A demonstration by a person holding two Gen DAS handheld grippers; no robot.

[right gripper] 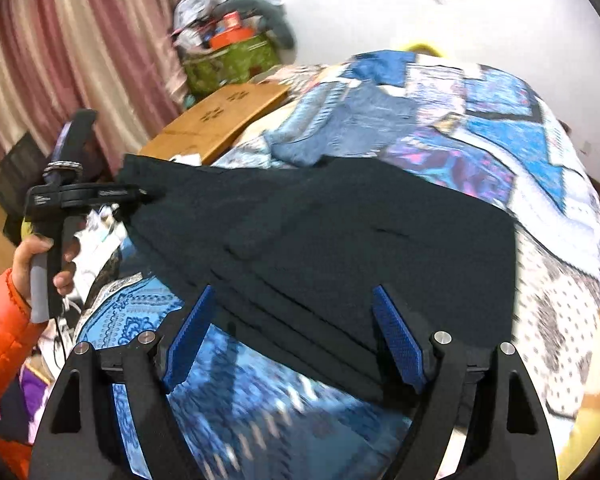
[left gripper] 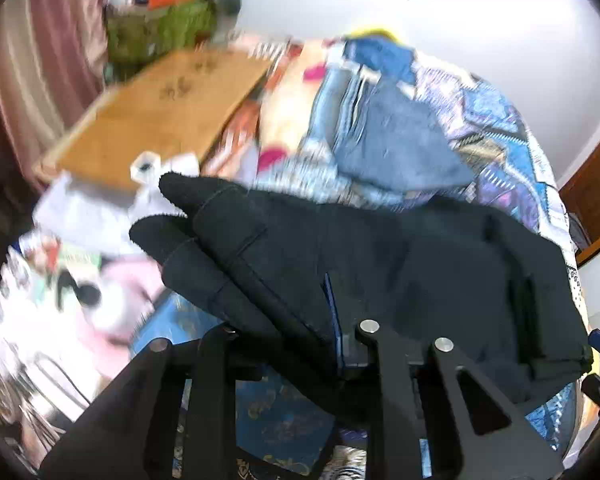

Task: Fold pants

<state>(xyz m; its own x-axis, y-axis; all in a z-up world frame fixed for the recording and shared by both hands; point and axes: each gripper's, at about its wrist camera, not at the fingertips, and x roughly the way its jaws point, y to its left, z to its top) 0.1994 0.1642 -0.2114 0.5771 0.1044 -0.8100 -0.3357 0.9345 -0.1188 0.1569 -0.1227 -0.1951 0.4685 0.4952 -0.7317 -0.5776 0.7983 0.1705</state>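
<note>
Black pants (right gripper: 340,240) lie spread over the patterned quilt (right gripper: 480,128), folded into long layers. In the left wrist view the pants (left gripper: 420,272) drape over my left gripper (left gripper: 296,312), which is shut on their leg end, lifted off the bed; only a strip of one blue pad shows. The right wrist view shows that left gripper (right gripper: 146,194) at the cloth's far left corner, held by a hand (right gripper: 32,260) in an orange sleeve. My right gripper (right gripper: 294,332) is open above the pants' near edge, with its blue pads (right gripper: 396,340) wide apart and not pressing on the cloth.
Folded blue jeans (right gripper: 340,128) lie on the quilt beyond the pants. A wooden board (right gripper: 216,120) sits at the bed's left side, with a stuffed green bag (right gripper: 228,60) and pink curtains (right gripper: 80,60) behind it. Clutter (left gripper: 80,300) lies left of the bed.
</note>
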